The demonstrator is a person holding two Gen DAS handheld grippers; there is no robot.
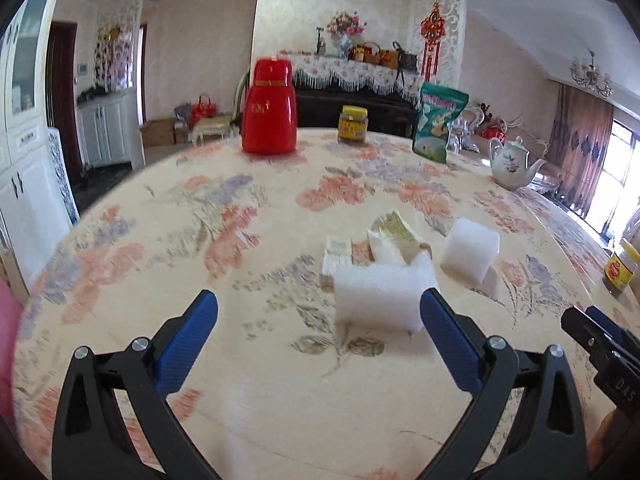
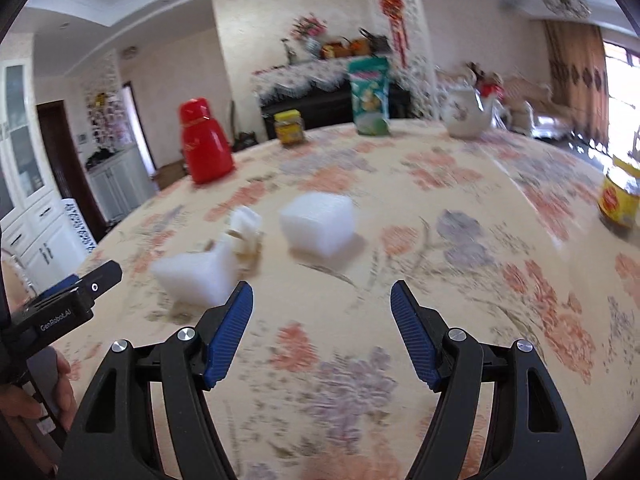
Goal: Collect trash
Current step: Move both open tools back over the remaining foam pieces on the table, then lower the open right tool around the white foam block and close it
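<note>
Left wrist view:
Left hand-held gripper (image 1: 319, 312): jaws spread wide, holding nothing, blue pads over the floral-cloth surface (image 1: 248, 360).
Near trash: white foam block, notched top (image 1: 382, 296), just ahead of the fingertips, sitting toward the right finger, which overlaps its edge in view; contact cannot be told.
Behind it: crumpled cream paper wrapper (image 1: 394, 238) and small flat white-and-tan carton (image 1: 338, 258), both touching or right beside the block.
Second white foam cube (image 1: 472, 250): to the right, apart from the pile.
Right hand-held gripper (image 1: 592, 328): tip showing at the right edge.
Far edge: red thermos jug (image 1: 269, 108), yellow-lidded jar (image 1: 353, 124), green snack bag (image 1: 438, 122), white floral teapot (image 1: 514, 162).
Right edge: another yellow-lidded jar (image 1: 620, 270).

Right wrist view (motion blurred):
Right hand-held gripper (image 2: 322, 308): jaws apart, gripping nothing, bare cloth between the fingers.
Foam cube (image 2: 318, 224): ahead, slightly left of centre, well clear of the fingertips.
Notched block (image 2: 196, 276): just beside the left finger tip.
Wrapper (image 2: 246, 232): behind the notched block.
Left hand-held gripper (image 2: 80, 292): at the left edge, held by a hand (image 2: 28, 392).
</note>
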